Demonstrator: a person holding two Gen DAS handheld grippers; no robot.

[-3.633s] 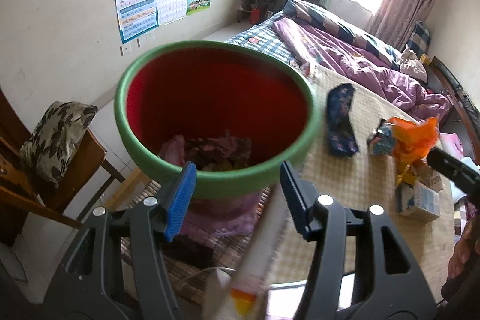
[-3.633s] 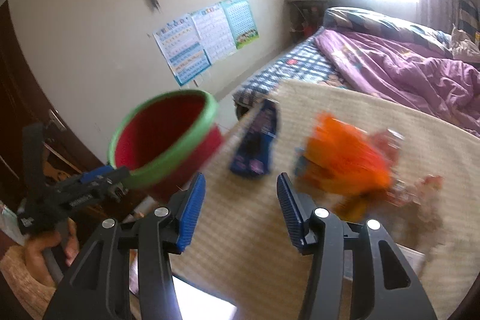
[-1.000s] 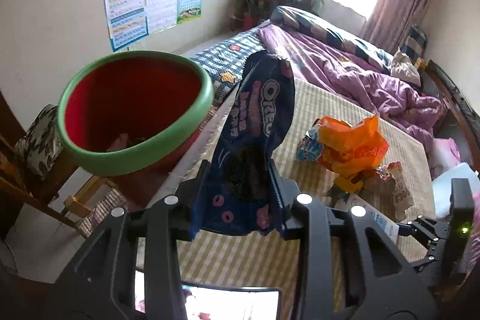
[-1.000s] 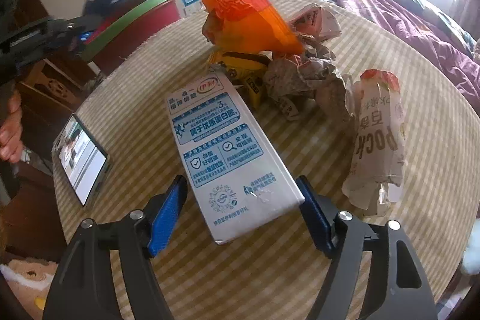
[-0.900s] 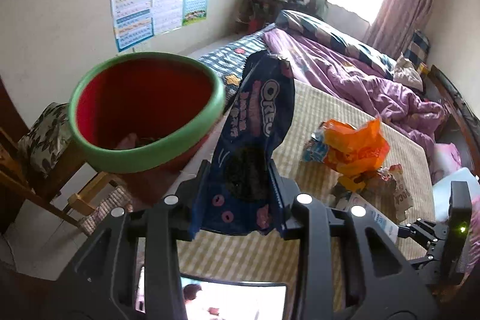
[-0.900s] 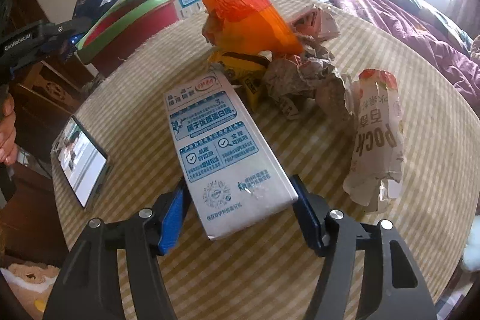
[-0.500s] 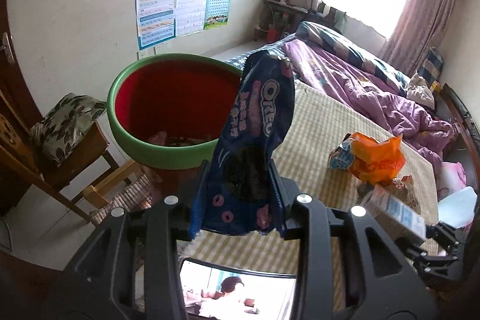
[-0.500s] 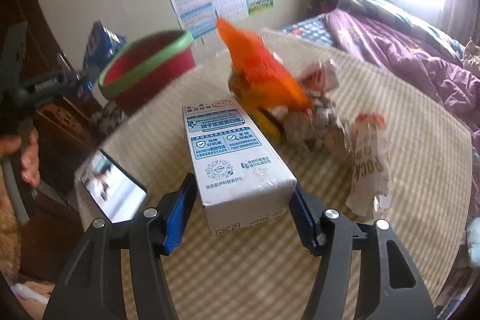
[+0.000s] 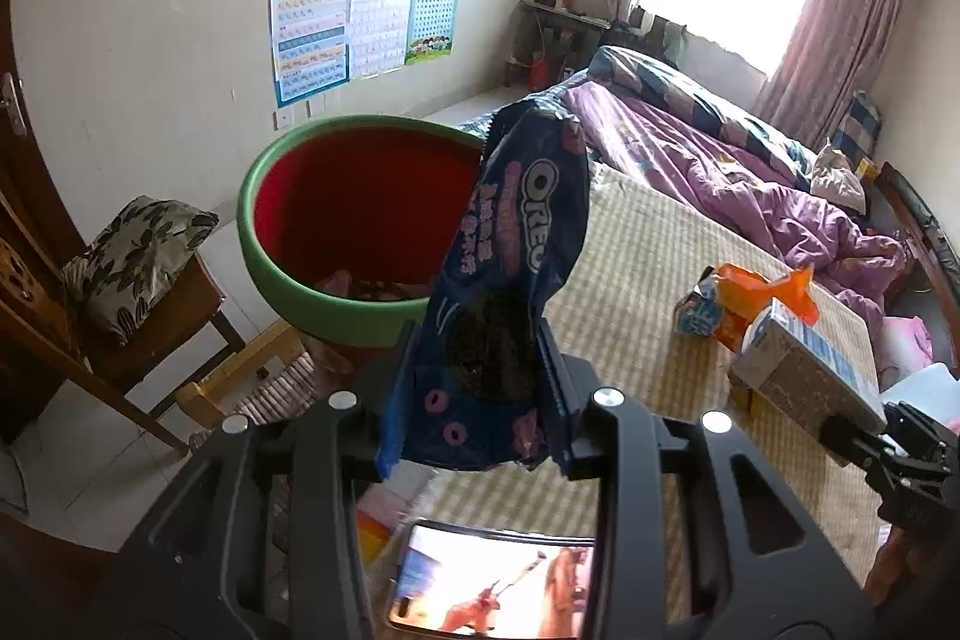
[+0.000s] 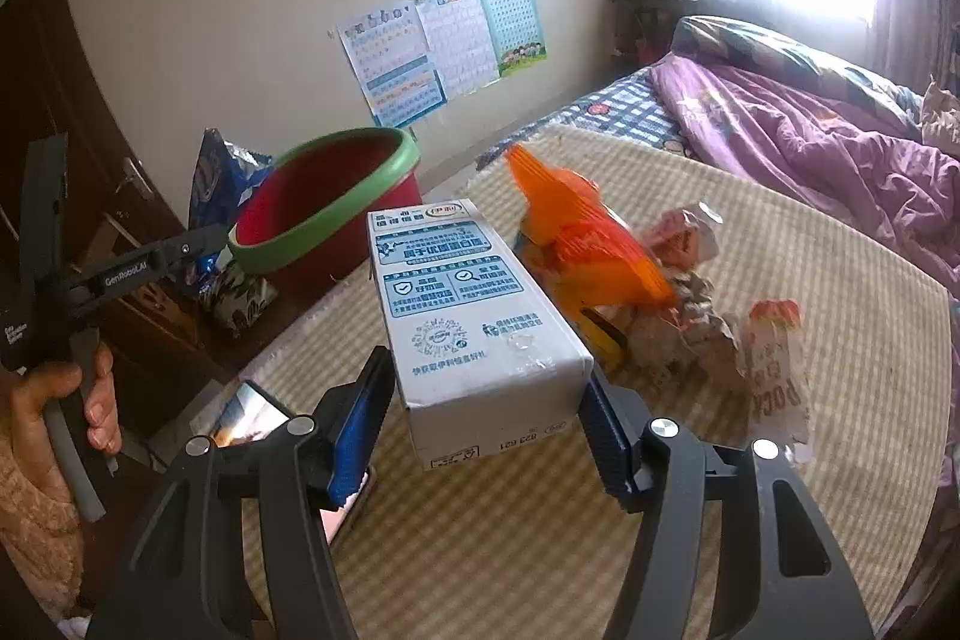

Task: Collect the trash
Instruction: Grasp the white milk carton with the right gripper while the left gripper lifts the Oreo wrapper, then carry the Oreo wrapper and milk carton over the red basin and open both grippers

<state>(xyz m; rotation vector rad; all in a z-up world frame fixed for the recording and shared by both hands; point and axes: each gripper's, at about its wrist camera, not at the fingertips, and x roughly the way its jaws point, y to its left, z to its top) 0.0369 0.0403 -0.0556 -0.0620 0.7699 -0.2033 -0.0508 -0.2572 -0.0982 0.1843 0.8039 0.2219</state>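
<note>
**A:** Start closest in. What has the left tool (image 9: 483, 376) got?

**B:** It is clenched on the lower part of an Oreo wrapper (image 9: 510, 280), which stands up between the fingers, in the air just in front of the bin (image 9: 336, 316). Thin foil film, so I'd judge it nearly weightless, floppy and a bit slick. A firm pinch low on the crumpled body, as here, suits it.

**A:** And the right tool (image 10: 480, 424)?

**B:** Grasping a milk carton (image 10: 468, 316) by its two long sides near the base end, lifted off the surface (image 10: 600, 550). It looks stiff cardboard with flat faces, probably empty and light, though too hard a squeeze could dent it.

**A:** What lies under them?

**B:** A phone (image 9: 492, 592) with its screen lit, at the near edge of the checked surface.

**A:** Further out?

**B:** An orange plastic bag (image 10: 582, 244) and crumpled paper wrappers (image 10: 690, 316) sit together mid-surface, with a Pocky packet (image 10: 774, 370) beside them. All soft and light, best taken at a bunched part.

**A:** And the bin?

**B:** Red with a green rim, just off the surface's far-left edge, some scraps already in its bottom. Beyond it, a bed (image 9: 750, 172) with a purple quilt.
</note>
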